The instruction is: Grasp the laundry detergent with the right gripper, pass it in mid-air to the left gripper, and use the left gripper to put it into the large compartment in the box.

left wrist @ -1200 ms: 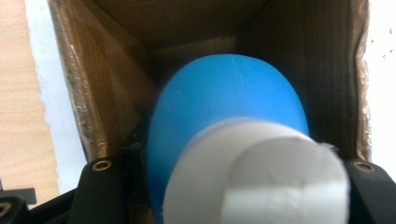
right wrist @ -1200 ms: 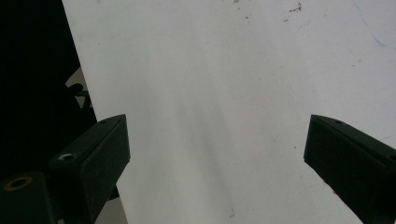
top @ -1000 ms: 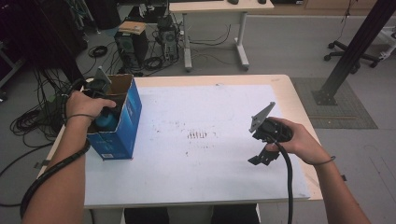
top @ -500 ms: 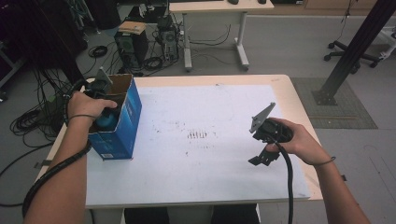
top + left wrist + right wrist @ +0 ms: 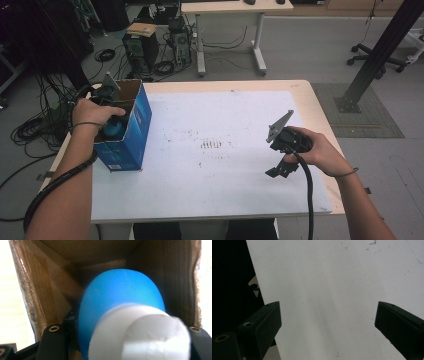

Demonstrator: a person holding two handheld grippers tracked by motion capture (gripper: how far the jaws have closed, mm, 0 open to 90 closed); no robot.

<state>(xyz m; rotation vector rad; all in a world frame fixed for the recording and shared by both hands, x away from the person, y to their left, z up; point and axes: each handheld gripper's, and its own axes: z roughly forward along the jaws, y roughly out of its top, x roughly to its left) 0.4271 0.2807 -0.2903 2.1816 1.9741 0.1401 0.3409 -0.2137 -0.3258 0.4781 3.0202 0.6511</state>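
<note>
Taking the blue box (image 5: 131,131) as my landmark, I start nearest me, with the two forearms coming in from the bottom of the high view. My right gripper (image 5: 278,165) hangs well to the right of the box, over the white sheet (image 5: 210,190) that covers the table (image 5: 320,107), held in the right hand (image 5: 312,150). In the right gripper view its jaws stand wide apart, with nothing between them but bare white sheet (image 5: 332,290).

Further on, my left hand (image 5: 92,112) reaches over the open top of the box, which stands upright at the sheet's left edge. My left gripper (image 5: 125,345) points down inside the box, between its brown cardboard walls (image 5: 50,272). The jaws sit narrow, clamped on a blue bottle with a white cap (image 5: 120,300); the left gripper view shows the black jaws at either side of the bottle. From the high view, a bit of the blue bottle (image 5: 114,129) shows in the box's mouth, just below my left hand.

Beyond the box, on the floor past the table's far edge, lie cables (image 5: 40,130) and computer towers (image 5: 142,47), and further off a second desk (image 5: 225,10).
</note>
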